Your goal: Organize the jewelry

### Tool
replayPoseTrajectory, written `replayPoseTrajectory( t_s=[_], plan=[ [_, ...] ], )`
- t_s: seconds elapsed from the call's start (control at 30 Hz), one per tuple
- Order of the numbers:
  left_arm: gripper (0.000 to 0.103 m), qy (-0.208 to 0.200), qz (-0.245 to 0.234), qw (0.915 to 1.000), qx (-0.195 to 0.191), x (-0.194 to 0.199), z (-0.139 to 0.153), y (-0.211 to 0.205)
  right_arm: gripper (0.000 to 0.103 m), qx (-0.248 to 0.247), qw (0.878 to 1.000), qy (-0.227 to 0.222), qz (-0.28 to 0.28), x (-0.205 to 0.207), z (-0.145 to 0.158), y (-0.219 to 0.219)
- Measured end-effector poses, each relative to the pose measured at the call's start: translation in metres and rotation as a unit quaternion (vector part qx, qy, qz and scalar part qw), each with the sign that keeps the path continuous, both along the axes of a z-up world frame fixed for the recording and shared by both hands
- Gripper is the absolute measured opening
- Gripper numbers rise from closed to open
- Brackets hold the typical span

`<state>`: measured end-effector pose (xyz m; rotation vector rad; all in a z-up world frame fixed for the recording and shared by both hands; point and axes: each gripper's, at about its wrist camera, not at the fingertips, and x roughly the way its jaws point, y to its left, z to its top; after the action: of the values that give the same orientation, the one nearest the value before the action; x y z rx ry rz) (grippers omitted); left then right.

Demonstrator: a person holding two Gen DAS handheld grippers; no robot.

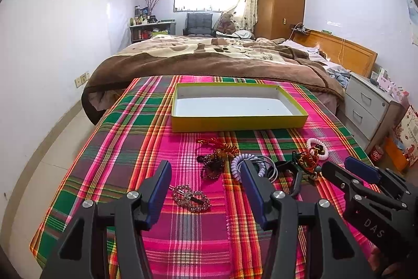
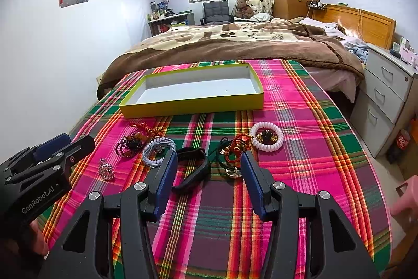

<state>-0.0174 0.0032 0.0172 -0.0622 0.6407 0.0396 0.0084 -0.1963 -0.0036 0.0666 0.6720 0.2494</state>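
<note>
A shallow yellow box [image 1: 235, 120] [image 2: 193, 102] with an empty white floor sits on the plaid cloth. In front of it lie several jewelry pieces: a rhinestone clip [image 1: 192, 196] [image 2: 106, 169], a dark bead bracelet [image 1: 213, 166] [image 2: 129, 144], a pale coil band [image 1: 239, 168] [image 2: 154, 149], a black band [image 1: 290, 178] [image 2: 193, 169], a red cord charm [image 1: 309, 157] [image 2: 236, 145] and a white coil bracelet [image 1: 317, 148] [image 2: 266, 136]. My left gripper [image 1: 206, 169] is open over the clip. My right gripper [image 2: 209, 161] is open over the black band.
The plaid-covered table [image 1: 183, 239] stands against a bed with a brown blanket [image 1: 209, 56]. A grey drawer unit [image 1: 365, 106] [image 2: 386, 96] stands to the right. The right gripper's body [image 1: 371, 190] shows in the left view, the left gripper's body [image 2: 39, 169] in the right view.
</note>
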Motion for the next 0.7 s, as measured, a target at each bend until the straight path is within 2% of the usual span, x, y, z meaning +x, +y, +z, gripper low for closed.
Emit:
replayPoseTrajectory(
  t_s=[0.7],
  plan=[
    [0.054, -0.005, 0.002, 1.0000, 0.003, -0.0056, 0.0037, 0.0006, 0.051, 0.000, 1.000, -0.005, -0.001, -0.0059, 0.0037, -0.0009]
  ],
)
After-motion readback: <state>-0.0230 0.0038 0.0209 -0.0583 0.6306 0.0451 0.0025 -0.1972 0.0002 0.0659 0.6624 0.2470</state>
